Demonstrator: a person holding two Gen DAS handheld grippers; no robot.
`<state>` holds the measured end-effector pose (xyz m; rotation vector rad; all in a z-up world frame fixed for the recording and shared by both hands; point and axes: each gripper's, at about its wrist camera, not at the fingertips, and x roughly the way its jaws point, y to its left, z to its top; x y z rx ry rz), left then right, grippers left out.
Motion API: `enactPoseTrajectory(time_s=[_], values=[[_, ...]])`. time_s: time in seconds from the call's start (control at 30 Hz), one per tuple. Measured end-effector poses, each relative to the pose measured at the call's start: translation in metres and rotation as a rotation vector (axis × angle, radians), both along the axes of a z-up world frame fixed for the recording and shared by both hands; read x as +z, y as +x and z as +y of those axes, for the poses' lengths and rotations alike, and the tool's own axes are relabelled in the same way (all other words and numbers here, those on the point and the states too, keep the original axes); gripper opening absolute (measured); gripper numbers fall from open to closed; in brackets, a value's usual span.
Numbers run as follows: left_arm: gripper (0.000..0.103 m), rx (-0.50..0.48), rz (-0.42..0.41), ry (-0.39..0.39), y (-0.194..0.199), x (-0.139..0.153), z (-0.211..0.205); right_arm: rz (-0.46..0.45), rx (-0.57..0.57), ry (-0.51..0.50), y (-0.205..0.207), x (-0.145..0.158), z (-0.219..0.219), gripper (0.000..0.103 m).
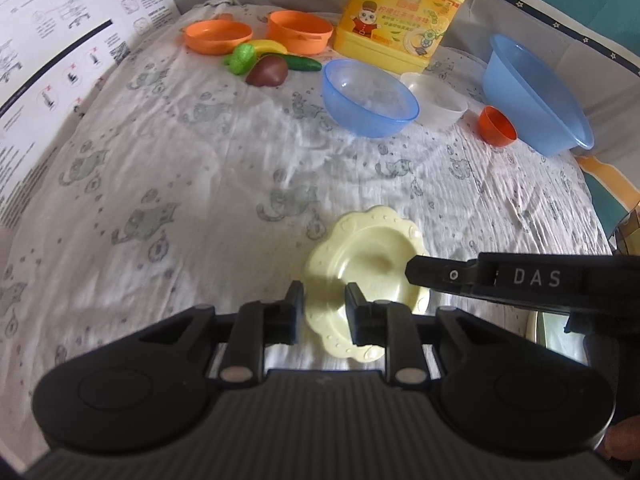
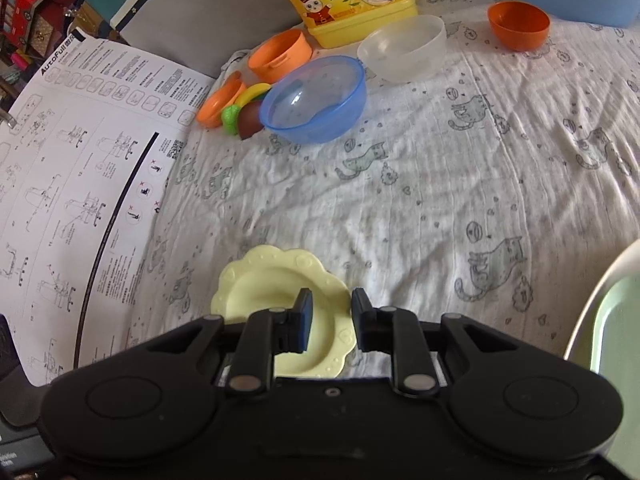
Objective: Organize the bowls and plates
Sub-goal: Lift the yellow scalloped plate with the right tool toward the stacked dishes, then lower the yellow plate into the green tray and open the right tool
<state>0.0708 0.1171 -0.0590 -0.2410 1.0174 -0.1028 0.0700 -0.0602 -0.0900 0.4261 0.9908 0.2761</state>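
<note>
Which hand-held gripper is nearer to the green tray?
Right. The right hand-held gripper is closed on the plate at its rim on the side facing the green tray. The left hand-held gripper grips the plate's rim farther from the tray.

Ahead of the fingers [image 1: 297,300] a wide stretch of bare cloth-covered surface [image 1: 192,184] is left open. Farther ahead, passage is barred by a blue bowl [image 1: 370,98], a clear bowl [image 1: 436,100] and a yellow jug [image 1: 400,20]; a printed sheet [image 2: 72,200] bounds the left.
</note>
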Motion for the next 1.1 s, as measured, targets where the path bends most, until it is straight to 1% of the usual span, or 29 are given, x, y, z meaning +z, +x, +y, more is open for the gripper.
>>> enactPoseTrajectory(time_s=[0.27,0.53,0.83,0.97,1.1], values=[[0.023,0.012,0.024,-0.024,-0.019,0.0,0.006,0.02,0.008,0.0,-0.017,0.002,0.005,0.021],[0.023,-0.029,0.021,-0.062,-0.023,0.009,-0.013,0.002,-0.041,0.001,-0.039,0.018,-0.021,0.021],[0.025,-0.126,0.004,-0.084,-0.018,0.029,-0.062,-0.031,-0.15,0.008,-0.068,0.035,-0.073,0.021],[0.026,-0.191,-0.008,-0.086,-0.014,0.037,-0.094,-0.045,-0.212,0.007,-0.084,0.042,-0.106,0.021],[0.026,-0.268,-0.019,-0.07,-0.013,0.044,-0.131,-0.05,-0.276,-0.004,-0.101,0.044,-0.137,0.021]])
